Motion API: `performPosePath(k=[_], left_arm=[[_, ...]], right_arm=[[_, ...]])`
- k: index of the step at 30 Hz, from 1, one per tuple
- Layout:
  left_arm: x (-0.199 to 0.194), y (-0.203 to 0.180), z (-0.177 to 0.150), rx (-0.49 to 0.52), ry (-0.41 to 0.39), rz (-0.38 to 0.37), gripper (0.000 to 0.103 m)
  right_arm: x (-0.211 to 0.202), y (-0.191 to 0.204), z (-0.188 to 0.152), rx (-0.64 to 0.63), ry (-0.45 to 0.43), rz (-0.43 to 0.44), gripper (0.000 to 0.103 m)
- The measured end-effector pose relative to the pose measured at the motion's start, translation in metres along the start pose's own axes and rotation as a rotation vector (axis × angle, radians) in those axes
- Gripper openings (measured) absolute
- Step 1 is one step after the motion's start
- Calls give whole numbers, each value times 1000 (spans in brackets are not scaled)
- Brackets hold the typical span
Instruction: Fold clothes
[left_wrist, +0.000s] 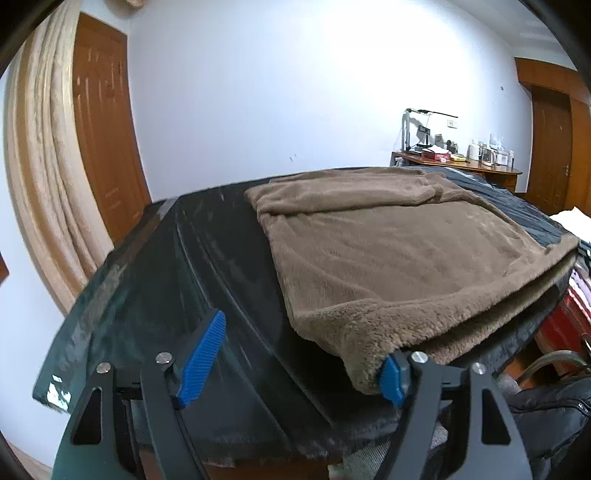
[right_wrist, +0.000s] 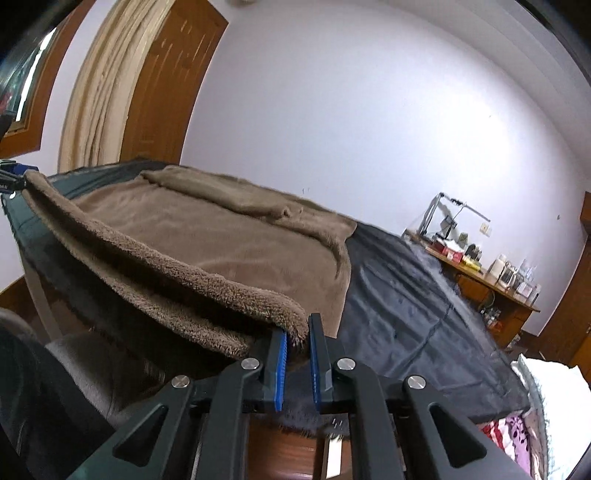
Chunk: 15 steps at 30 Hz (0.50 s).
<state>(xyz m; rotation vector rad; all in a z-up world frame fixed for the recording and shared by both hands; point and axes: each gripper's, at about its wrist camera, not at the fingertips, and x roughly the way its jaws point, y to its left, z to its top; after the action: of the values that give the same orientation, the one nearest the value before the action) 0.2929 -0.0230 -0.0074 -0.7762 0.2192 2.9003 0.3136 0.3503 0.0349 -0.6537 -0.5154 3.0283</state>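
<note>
- Brown fleece garment (left_wrist: 399, 251) lies on the dark tabletop (left_wrist: 155, 302), partly folded.
- Right tongs (right_wrist: 297, 363) pinch its near corner; left tongs (left_wrist: 295, 363) gape at the other, ungripped.
- Next: left clamps, both lift the hem away.

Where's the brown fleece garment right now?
The brown fleece garment lies on the dark table cover, right of centre in the left wrist view, its near corner pinched by the right gripper.

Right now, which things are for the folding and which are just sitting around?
For folding: brown fleece garment, right gripper pinching its near corner, left gripper open at the other corner, dark table cover.

Just lying about: desk with kettle, curtain, doors.
</note>
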Motion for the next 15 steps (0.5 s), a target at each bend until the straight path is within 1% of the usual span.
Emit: performPosePath(k=[4, 6, 10, 12, 15], left_arm=[[-6, -6, 23, 61, -45, 19, 74], [-7, -8, 37, 94, -67, 30, 69], [-7, -11, 63, 155, -101, 52, 64], [-4, -12, 77, 176, -115, 64, 62], [4, -11, 101, 190, -134, 78, 62]], right_arm=[[2, -8, 21, -1, -54, -51, 11], [5, -14, 35, -5, -83, -73, 11], [14, -23, 65, -15, -134, -113, 11], [22, -26, 77, -24, -147, -130, 11], [41, -33, 96, -18, -153, -140, 11]])
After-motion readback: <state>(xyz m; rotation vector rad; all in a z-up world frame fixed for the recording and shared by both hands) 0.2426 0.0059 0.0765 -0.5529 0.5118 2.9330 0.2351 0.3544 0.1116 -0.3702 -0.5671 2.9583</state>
